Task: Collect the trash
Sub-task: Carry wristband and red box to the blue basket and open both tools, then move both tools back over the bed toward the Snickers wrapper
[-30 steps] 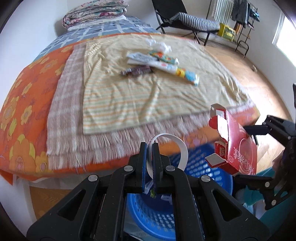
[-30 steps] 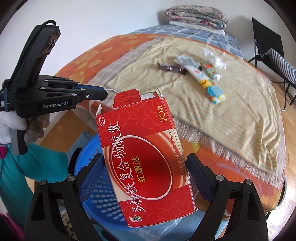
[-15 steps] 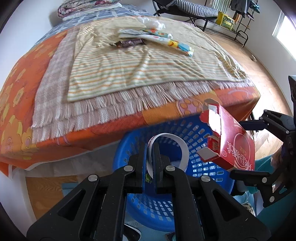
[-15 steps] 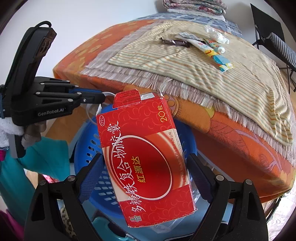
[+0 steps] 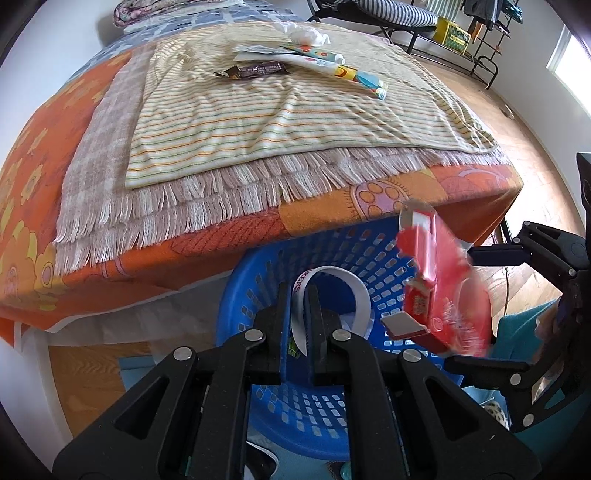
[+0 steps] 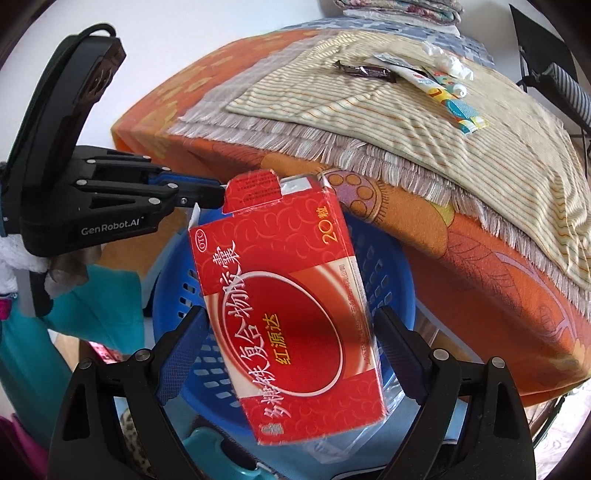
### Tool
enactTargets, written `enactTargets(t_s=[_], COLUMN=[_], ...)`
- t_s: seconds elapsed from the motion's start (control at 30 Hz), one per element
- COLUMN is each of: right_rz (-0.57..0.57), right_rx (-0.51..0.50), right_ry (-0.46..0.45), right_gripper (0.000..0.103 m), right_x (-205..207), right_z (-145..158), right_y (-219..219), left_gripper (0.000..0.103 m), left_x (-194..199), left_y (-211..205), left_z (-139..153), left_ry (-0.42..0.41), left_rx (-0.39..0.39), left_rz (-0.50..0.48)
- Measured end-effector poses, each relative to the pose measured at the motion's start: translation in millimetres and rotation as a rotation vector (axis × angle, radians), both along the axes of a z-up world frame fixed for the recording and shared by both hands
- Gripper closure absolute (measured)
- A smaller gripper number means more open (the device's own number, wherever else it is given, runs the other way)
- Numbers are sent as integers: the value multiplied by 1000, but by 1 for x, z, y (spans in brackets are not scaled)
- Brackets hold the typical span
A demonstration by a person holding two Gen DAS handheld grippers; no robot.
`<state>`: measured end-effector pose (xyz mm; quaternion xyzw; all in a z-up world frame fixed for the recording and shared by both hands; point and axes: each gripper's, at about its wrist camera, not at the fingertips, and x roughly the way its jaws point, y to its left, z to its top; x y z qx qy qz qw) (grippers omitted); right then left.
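My left gripper [image 5: 299, 295] is shut on a curled white paper strip [image 5: 332, 291] and holds it over the blue basket [image 5: 258, 266]. My right gripper [image 6: 288, 325] has opened: gaps show on both sides of the red medicine box [image 6: 288, 306], which tilts loose over the basket [image 6: 388, 258]. In the left wrist view the box [image 5: 439, 291] is blurred with motion beside the basket rim. A brown wrapper [image 5: 255, 70], a tube [image 5: 343, 72] and crumpled plastic [image 5: 308, 35] lie on the striped towel [image 5: 277, 122].
The bed with an orange flowered cover [image 5: 37, 192] stands behind the basket. A teal item [image 6: 92, 306] lies left of the basket. A folding chair [image 5: 369, 14] and a rack [image 5: 487, 22] stand across the wooden floor [image 5: 517, 122].
Both grippers sank lower over the basket. My right gripper's jaws spread apart and the red box came loose, tilting and dropping.
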<state>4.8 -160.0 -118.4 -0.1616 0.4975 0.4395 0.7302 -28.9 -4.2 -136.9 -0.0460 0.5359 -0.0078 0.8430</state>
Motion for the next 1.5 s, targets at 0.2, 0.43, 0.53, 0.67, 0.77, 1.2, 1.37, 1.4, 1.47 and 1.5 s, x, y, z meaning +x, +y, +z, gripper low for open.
enactTargets(t_s=[0.2,0.43,0.53,0.67,0.77,1.2,1.37,1.4,1.47,1.5], right_rz=[8,-6,-12,-17,-23,-148,-135,-134,-132,-132], right_rx=[2,7,-3,8,17,36,47,49,55,56], right_ry=[5,5,-4,-7,-19,52,65,57,46,48], right_gripper=[12,12,12,12,12,12,12,12,12,12], right_x=[-1,2,2,3,4,31,37,39,43,46], right_z=[-2,1,1,4,9,15,21,23,29,31], right_y=[2,0,0,-2,-3,-18,-15,-15,-14,-13], left_gripper=[69,69,69,69,69,69,69,69,69,69], left_x=[0,0,0,1,4,37,64,69,78,84], left_y=[1,-1,-1,-2,-2,8,19,20,21,21], left_z=[2,4,5,6,8,39,55,57,62,66], left_ry=[-15,-20,-22,-24,-29,-78,-95,-98,-105,-111], left_rx=[3,2,-1,-4,-11,-36,-83,-89,-89,-85], left_rz=[4,3,2,2,6,12,34,34,25,17])
